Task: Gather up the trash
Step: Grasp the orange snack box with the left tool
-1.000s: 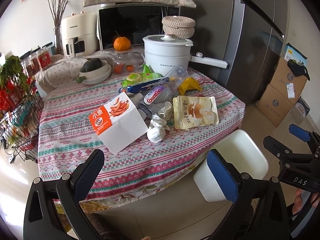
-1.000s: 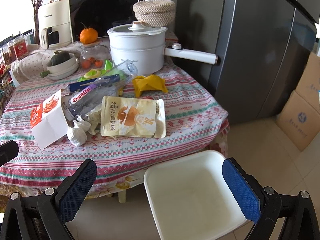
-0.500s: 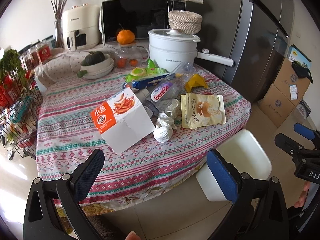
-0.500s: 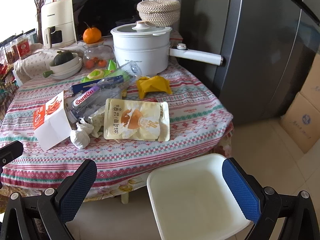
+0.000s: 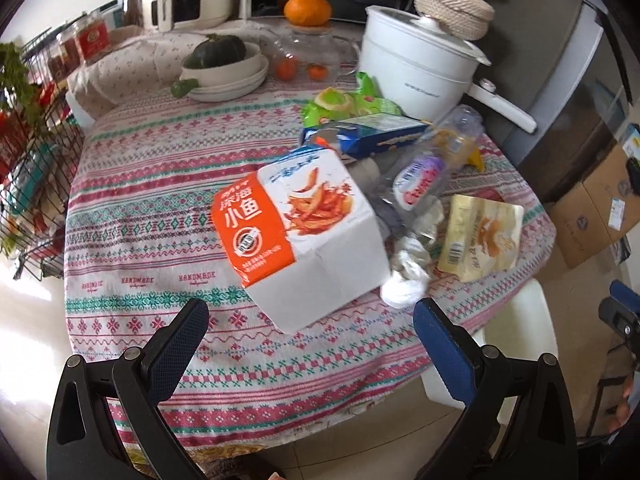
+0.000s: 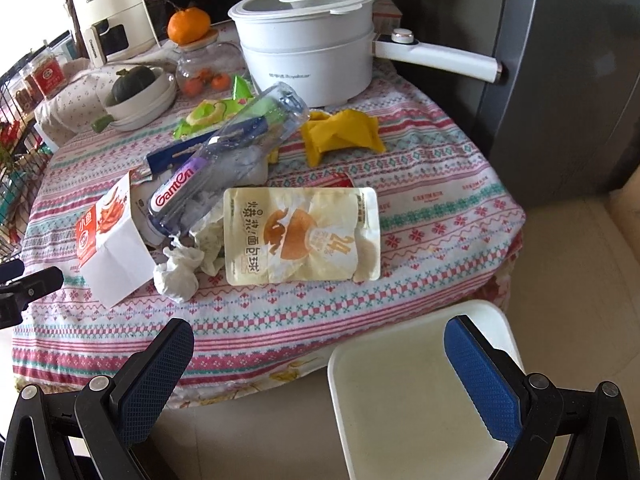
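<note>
Trash lies in a pile on the patterned tablecloth (image 5: 152, 240): an orange and white snack box (image 5: 304, 236) (image 6: 108, 240), crumpled white tissue (image 5: 404, 276) (image 6: 180, 272), a clear plastic bottle (image 6: 224, 168) (image 5: 428, 168), a yellow snack pouch (image 6: 300, 236) (image 5: 480, 236), a blue wrapper (image 5: 368, 132), a green wrapper (image 5: 344, 104) and a yellow wrapper (image 6: 340, 132). My left gripper (image 5: 308, 344) is open and empty just in front of the snack box. My right gripper (image 6: 320, 364) is open and empty, low before the table edge, above a white bin (image 6: 416, 392).
A white pot (image 6: 308, 48) with a long handle, a bowl with a squash (image 5: 224, 64), a glass jar with an orange (image 5: 308, 8) on top and an air fryer (image 6: 108, 20) stand at the back. A grey fridge (image 6: 568, 80) is at right, cardboard boxes (image 5: 592, 216) beyond, a wire rack (image 5: 28, 168) at left.
Both grippers have moved forward toward the table. The left one is now over the table edge, close to the snack box. Both stay open.
</note>
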### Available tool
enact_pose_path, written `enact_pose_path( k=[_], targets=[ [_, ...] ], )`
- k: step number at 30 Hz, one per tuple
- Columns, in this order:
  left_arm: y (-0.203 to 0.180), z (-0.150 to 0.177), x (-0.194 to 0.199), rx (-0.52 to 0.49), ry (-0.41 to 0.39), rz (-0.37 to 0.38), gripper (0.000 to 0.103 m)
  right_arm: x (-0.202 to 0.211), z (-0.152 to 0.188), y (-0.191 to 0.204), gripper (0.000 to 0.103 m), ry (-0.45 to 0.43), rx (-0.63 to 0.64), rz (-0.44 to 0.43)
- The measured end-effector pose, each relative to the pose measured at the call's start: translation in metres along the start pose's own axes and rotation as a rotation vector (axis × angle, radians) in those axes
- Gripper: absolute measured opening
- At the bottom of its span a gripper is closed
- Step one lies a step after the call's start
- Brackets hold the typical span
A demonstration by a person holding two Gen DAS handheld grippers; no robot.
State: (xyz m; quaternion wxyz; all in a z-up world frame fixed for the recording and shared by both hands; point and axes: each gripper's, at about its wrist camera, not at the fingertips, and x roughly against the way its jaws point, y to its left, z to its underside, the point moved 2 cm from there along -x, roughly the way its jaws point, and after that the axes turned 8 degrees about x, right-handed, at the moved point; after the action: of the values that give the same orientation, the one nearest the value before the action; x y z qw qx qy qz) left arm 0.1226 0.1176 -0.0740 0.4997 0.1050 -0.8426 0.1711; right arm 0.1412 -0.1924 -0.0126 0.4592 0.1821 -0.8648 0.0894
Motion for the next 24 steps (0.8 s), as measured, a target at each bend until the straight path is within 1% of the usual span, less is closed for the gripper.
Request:
enact_pose_path(
  k=[1, 2, 3, 4, 5, 7, 9, 11, 13, 16, 17, 18, 19, 20, 21, 22, 23, 24],
  targets=[
    [0.007, -0.004, -0.011, 0.035, 0.027, 0.001, 0.102, -0.009, 0.002, -0.001, 0.103, 0.004, -0.021, -0.021],
    [0.014, -0.01, -0.02, 0.077, 0.055, 0.014, 0.101, -0.019, 0.005, -0.002, 0.103, 0.041, -0.039, -0.047],
    [0.021, -0.014, -0.028, 0.122, 0.076, 0.031, 0.101, -0.03, 0.007, -0.002, 0.103, 0.09, -0.048, -0.082],
    [0.028, -0.019, -0.035, 0.165, 0.089, 0.049, 0.101, -0.037, 0.009, -0.002, 0.103, 0.12, -0.059, -0.125],
    [0.034, -0.023, -0.042, 0.203, 0.099, 0.069, 0.101, -0.043, 0.009, -0.002, 0.103, 0.133, -0.077, -0.155],
    [0.046, -0.029, -0.055, 0.281, 0.114, 0.117, 0.101, -0.052, 0.003, -0.002, 0.103, 0.148, -0.098, -0.173],
    [0.058, -0.033, -0.07, 0.366, 0.129, 0.179, 0.101, -0.058, -0.004, 0.001, 0.103, 0.139, -0.084, -0.155],
    [0.069, -0.033, -0.082, 0.441, 0.14, 0.243, 0.1, -0.063, -0.008, 0.005, 0.103, 0.144, -0.048, -0.103],
    [0.078, -0.03, -0.091, 0.5, 0.13, 0.31, 0.097, -0.068, -0.01, 0.009, 0.103, 0.146, -0.016, -0.077],
    [0.088, -0.026, -0.1, 0.568, 0.122, 0.396, 0.086, -0.074, -0.013, 0.011, 0.103, 0.148, 0.009, -0.075],
    [0.089, -0.025, -0.101, 0.583, 0.124, 0.416, 0.079, -0.074, -0.014, 0.011, 0.103, 0.149, 0.014, -0.072],
    [0.091, -0.024, -0.103, 0.593, 0.126, 0.428, 0.074, -0.076, -0.014, 0.01, 0.103, 0.149, 0.016, -0.069],
    [0.092, -0.023, -0.103, 0.601, 0.125, 0.429, 0.073, -0.077, -0.014, 0.007, 0.103, 0.151, 0.014, -0.067],
    [0.093, -0.022, -0.101, 0.606, 0.122, 0.434, 0.069, -0.078, -0.015, 0.005, 0.103, 0.153, 0.009, -0.065],
    [0.094, -0.021, -0.1, 0.611, 0.12, 0.441, 0.06, -0.079, -0.015, 0.002, 0.103, 0.154, 0.0, -0.061],
    [0.095, -0.021, -0.098, 0.616, 0.118, 0.447, 0.054, -0.08, -0.015, -0.001, 0.103, 0.156, -0.01, -0.056],
    [0.097, -0.02, -0.098, 0.622, 0.114, 0.46, 0.044, -0.081, -0.015, -0.006, 0.103, 0.158, -0.023, -0.049],
    [0.098, -0.019, -0.096, 0.628, 0.11, 0.479, 0.037, -0.082, -0.015, -0.01, 0.103, 0.159, -0.037, -0.043]
  ],
)
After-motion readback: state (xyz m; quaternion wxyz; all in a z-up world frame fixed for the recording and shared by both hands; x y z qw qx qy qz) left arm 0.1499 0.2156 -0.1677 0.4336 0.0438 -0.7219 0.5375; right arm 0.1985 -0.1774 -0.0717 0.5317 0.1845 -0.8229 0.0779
